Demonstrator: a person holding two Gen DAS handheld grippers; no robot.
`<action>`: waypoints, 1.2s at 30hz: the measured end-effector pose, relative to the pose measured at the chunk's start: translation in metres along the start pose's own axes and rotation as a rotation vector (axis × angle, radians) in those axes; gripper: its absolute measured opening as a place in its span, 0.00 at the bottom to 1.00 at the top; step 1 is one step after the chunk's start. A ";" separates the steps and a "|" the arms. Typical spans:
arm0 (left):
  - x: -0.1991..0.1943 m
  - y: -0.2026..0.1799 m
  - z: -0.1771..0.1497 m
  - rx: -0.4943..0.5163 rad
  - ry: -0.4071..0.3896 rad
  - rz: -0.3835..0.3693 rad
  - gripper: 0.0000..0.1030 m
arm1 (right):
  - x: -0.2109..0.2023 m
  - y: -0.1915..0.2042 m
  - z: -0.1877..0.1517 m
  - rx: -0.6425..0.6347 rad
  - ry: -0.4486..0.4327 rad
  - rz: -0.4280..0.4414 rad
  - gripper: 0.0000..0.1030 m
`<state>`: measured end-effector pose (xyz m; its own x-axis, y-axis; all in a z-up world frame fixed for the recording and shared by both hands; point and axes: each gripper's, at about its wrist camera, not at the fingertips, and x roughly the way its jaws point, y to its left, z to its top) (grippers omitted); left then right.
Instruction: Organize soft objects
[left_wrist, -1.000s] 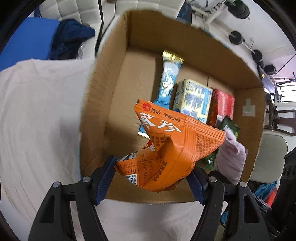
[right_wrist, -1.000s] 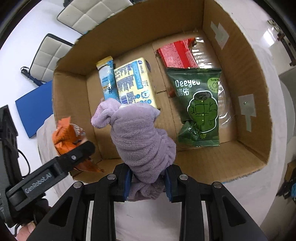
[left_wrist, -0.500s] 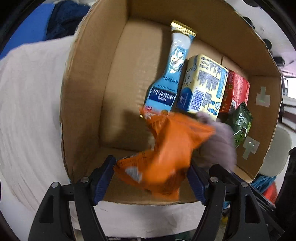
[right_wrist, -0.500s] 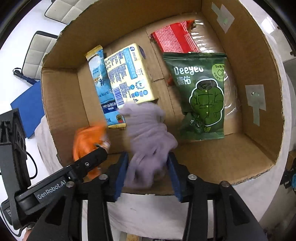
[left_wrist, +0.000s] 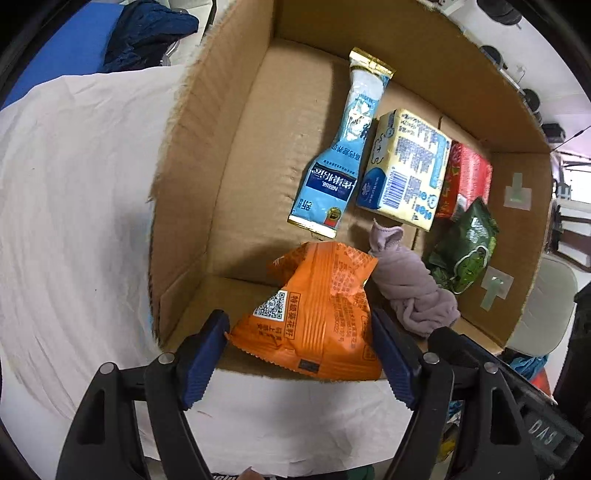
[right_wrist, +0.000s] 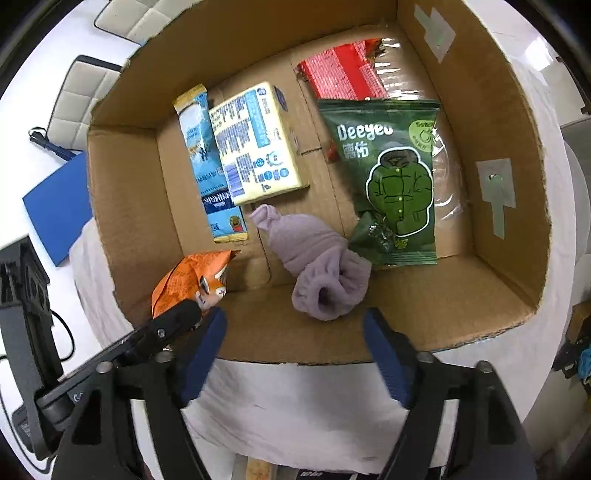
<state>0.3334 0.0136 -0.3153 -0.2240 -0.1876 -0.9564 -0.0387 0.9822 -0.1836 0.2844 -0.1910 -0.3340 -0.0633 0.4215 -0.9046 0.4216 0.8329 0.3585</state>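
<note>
An open cardboard box (left_wrist: 192, 184) stands on a white cloth. My left gripper (left_wrist: 297, 321) hovers over its near wall with an orange snack packet (left_wrist: 317, 314) between its blue pads. The jaws are opening, and both pads still touch the packet's edges. My right gripper (right_wrist: 293, 317) is opening wide with nothing between its fingers. Just beyond its fingertips a rolled lilac cloth (right_wrist: 317, 258) lies free on the box floor, also visible in the left wrist view (left_wrist: 410, 291). The orange packet (right_wrist: 192, 280) hangs in the near left corner.
Inside the box lie a blue sachet (right_wrist: 207, 166), a yellow-and-blue pack (right_wrist: 255, 144), a red pack (right_wrist: 340, 74) and a green Deeyeo packet (right_wrist: 395, 177). A dark blue garment (left_wrist: 147, 29) lies on a blue surface (left_wrist: 66, 48) beyond the white tablecloth (left_wrist: 74, 184).
My right gripper has opened and the lilac cloth has dropped onto the box floor. The orange packet has sunk toward the box's near corner and now hangs flatter between the left pads.
</note>
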 end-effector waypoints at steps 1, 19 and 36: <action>-0.003 0.001 -0.003 0.002 -0.009 -0.007 0.74 | -0.003 -0.002 -0.001 0.003 -0.005 -0.002 0.79; -0.046 -0.001 -0.020 0.018 -0.129 0.007 0.91 | -0.043 -0.015 -0.017 -0.061 -0.096 -0.104 0.85; -0.072 -0.027 -0.043 0.160 -0.359 0.232 0.91 | -0.062 -0.001 -0.034 -0.232 -0.312 -0.378 1.00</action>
<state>0.3090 0.0010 -0.2313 0.1436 0.0205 -0.9894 0.1301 0.9907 0.0395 0.2568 -0.2054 -0.2706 0.1142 -0.0201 -0.9933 0.2083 0.9781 0.0042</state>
